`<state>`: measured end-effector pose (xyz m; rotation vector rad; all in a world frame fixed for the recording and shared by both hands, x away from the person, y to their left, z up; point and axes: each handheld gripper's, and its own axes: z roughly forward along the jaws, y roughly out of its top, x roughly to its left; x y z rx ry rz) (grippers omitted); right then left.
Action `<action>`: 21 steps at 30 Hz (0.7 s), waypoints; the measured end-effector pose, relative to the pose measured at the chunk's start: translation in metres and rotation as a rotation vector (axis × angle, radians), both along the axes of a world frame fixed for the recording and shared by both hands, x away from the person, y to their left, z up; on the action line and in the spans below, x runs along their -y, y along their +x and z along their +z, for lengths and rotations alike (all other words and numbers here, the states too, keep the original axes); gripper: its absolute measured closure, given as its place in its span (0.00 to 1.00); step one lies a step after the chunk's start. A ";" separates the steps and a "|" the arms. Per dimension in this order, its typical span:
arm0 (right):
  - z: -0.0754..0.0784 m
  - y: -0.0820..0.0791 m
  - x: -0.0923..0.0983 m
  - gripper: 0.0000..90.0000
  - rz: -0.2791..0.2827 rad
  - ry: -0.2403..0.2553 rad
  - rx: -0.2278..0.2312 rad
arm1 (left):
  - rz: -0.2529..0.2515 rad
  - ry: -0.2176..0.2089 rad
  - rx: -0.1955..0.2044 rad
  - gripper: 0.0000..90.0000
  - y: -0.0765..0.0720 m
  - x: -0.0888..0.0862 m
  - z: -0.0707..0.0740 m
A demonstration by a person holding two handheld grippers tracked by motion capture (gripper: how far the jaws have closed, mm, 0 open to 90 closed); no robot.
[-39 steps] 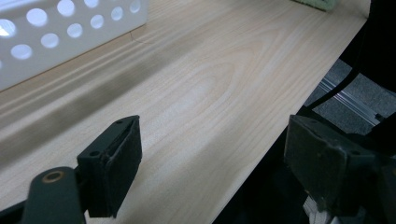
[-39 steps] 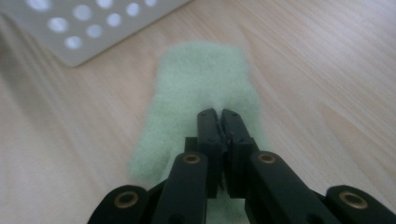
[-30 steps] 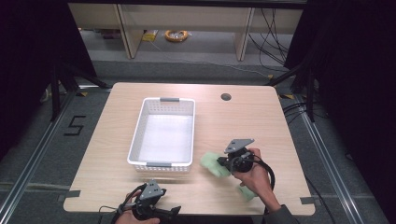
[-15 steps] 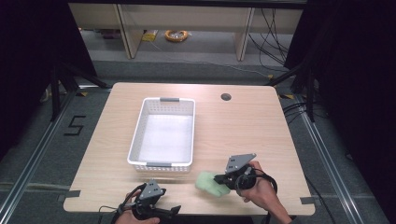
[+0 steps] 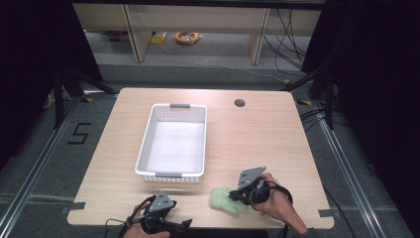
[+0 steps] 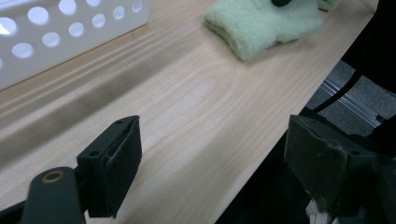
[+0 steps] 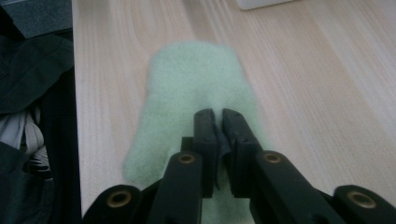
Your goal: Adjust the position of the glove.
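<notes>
A pale green fuzzy glove [image 5: 223, 200] lies flat on the wooden table near its front edge, right of centre. My right gripper [image 5: 234, 197] points left over the glove's near end. In the right gripper view the gripper [image 7: 218, 114] has its jaws almost together on the glove [image 7: 196, 70]. They have just been opening slightly, with a thin fold of fabric still between the pads. My left gripper [image 5: 184, 224] rests at the front edge, left of the glove. Seen in the left gripper view, it [image 6: 212, 140] is open wide with nothing between its jaws, and the glove [image 6: 261, 23] lies ahead of it.
A white perforated basket [image 5: 171, 174] stands empty on the table's middle left, its near wall [image 6: 70, 28] close to my left gripper. A round cable hole [image 5: 239, 103] sits at the table's back right. Dark floor and metal rails surround the table.
My right gripper has carried the glove from beside the basket's near right corner toward the front edge and down onto the table. The left gripper has stayed put.
</notes>
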<state>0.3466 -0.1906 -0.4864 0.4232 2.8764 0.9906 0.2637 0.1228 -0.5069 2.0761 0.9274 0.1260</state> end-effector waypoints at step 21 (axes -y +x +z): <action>0.032 -0.034 0.074 0.67 -0.436 0.052 0.107 | 0.006 0.003 0.007 0.21 -0.001 0.000 0.000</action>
